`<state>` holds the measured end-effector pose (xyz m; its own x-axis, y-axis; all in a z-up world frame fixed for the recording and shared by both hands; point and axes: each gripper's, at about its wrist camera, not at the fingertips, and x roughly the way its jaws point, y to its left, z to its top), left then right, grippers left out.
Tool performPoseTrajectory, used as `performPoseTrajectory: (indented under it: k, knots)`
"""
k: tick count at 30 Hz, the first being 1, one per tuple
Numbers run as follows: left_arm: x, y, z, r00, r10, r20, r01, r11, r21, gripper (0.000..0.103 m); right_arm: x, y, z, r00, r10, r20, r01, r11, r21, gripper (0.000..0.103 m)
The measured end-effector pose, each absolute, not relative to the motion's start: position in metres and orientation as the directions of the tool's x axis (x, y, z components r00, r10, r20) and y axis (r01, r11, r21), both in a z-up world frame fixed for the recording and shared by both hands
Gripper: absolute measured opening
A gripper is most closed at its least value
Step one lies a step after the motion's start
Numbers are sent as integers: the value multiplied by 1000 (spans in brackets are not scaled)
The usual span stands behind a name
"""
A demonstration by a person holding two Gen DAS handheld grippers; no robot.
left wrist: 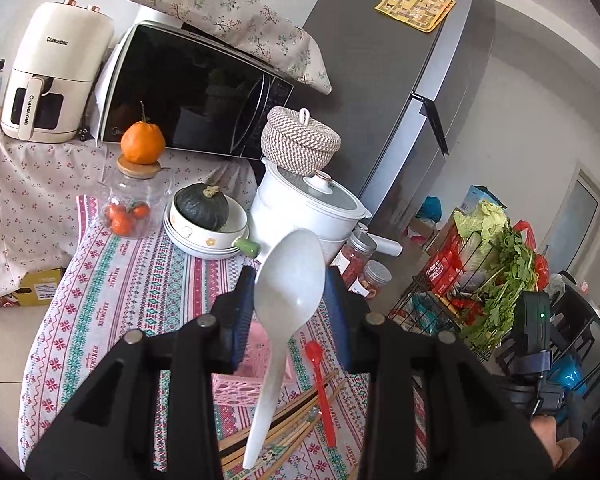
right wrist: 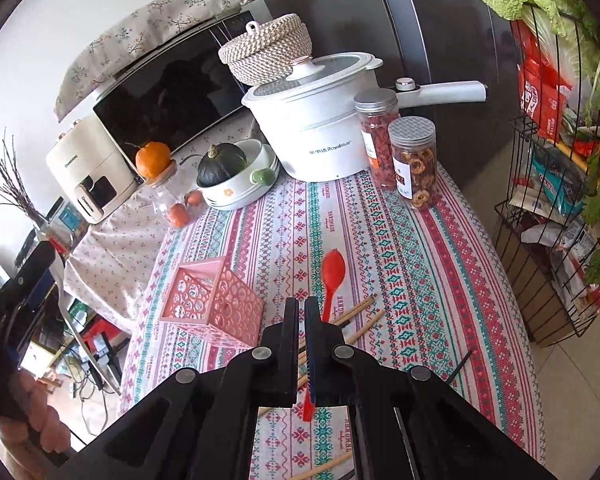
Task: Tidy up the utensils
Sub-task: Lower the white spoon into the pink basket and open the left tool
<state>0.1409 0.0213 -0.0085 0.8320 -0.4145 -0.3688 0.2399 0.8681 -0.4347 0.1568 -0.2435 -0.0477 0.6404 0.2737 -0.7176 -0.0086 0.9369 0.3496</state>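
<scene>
The left gripper has its fingers narrowed on a white spoon, bowl up toward mid-frame, handle hanging down to the lower edge; its long axis runs nearly upright, leaning a little left at the bottom. Right below it in that view sits the pink basket, so this hand looks nearest the drop.

The right gripper has its fingers pressed together on the handle of a red spoon. The bowl points away toward upper centre and the handle tip pokes out beneath the fingers. The basket lies to the left of these fingers, on its side on the surface. Chopsticks lie slantwise just right of the fingers.
</scene>
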Motion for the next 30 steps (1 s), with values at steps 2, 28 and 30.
performPoseTrajectory:
  k: [2, 28, 30]
  knots:
    - [148, 21, -15, 823, -427, -374, 232, 854, -465, 37, 163, -245, -53, 620, 292, -728, -21, 934, 357, 5]
    - [191, 16, -9, 838, -480, -261, 324, 822, -469, 37, 307, -168, -179, 427, 126, -895, -151, 986, 66, 26]
    - [197, 11, -17, 849, -467, -246, 323, 829, -457, 37, 302, -173, -176, 443, 140, -886, -140, 986, 86, 26]
